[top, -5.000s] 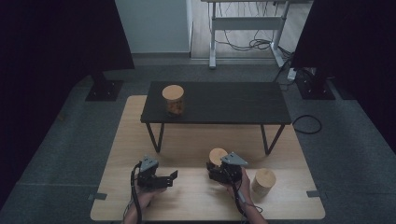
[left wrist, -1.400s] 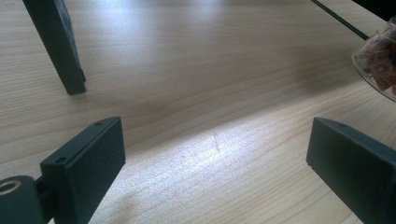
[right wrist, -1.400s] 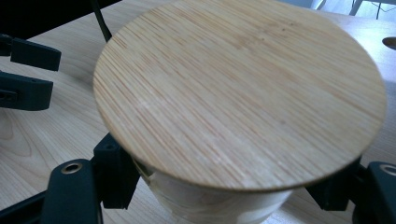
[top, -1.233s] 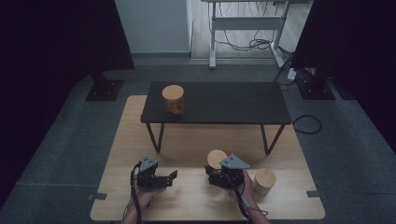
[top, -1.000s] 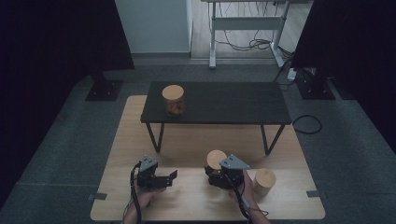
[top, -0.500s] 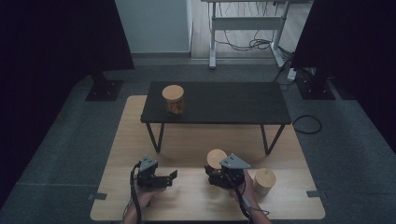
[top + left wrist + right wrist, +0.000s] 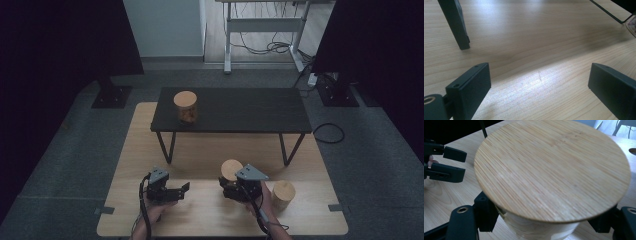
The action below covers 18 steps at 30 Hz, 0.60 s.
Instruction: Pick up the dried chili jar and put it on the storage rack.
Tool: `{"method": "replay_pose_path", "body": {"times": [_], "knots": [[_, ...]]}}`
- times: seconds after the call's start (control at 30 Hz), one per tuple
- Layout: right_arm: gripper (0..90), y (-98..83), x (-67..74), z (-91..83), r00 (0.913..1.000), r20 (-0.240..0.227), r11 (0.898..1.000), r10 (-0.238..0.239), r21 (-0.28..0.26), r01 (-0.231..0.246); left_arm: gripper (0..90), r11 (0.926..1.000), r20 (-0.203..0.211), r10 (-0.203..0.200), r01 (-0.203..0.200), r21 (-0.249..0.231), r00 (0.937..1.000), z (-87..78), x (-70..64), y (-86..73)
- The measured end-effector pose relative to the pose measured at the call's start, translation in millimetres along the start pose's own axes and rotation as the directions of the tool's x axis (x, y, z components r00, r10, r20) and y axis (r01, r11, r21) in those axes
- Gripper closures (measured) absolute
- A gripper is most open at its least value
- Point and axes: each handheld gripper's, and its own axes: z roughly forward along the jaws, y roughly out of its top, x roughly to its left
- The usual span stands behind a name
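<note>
Slippage is the risk: left tongs (image 7: 184, 187) gape over bare wooden floor board (image 7: 529, 50), while right tongs (image 7: 226, 187) clamp the jar (image 7: 549, 182) just under its bamboo lid (image 7: 231, 169); a loose lid could pop. Jar contents hidden; another jar (image 7: 283, 194) stands right.

The left gripper (image 7: 539, 92) hangs low over the pale wooden tabletop (image 7: 531, 50), its jaws wide apart with nothing between them. Beyond the gripper, a dark table leg (image 7: 455, 23) stands on the wood.
</note>
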Motion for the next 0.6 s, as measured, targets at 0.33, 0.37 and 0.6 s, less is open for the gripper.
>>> {"method": "replay_pose_path", "body": {"times": [0.33, 0.37, 0.6], "knots": [[24.9, 1.6, -0.5, -3.5, 1.0000, 0.001, 1.000, 0.001, -0.008, -0.001, 4.1, 1.0000, 0.000, 0.001, -0.001, 0.000, 1.0000, -0.1, -0.1, 0.1], [24.9, 1.8, -0.2, -3.9, 1.0000, 0.001, 1.000, 0.000, -0.009, 0.000, 4.1, 1.0000, 0.000, 0.001, -0.001, 0.000, 1.0000, -0.2, -0.1, 0.1], [24.9, 5.4, 0.6, -7.1, 1.0000, -0.004, 1.000, 0.000, -0.011, 0.000, 4.1, 1.0000, -0.002, -0.002, 0.002, 0.000, 1.0000, -0.1, 0.5, 0.0]]}}
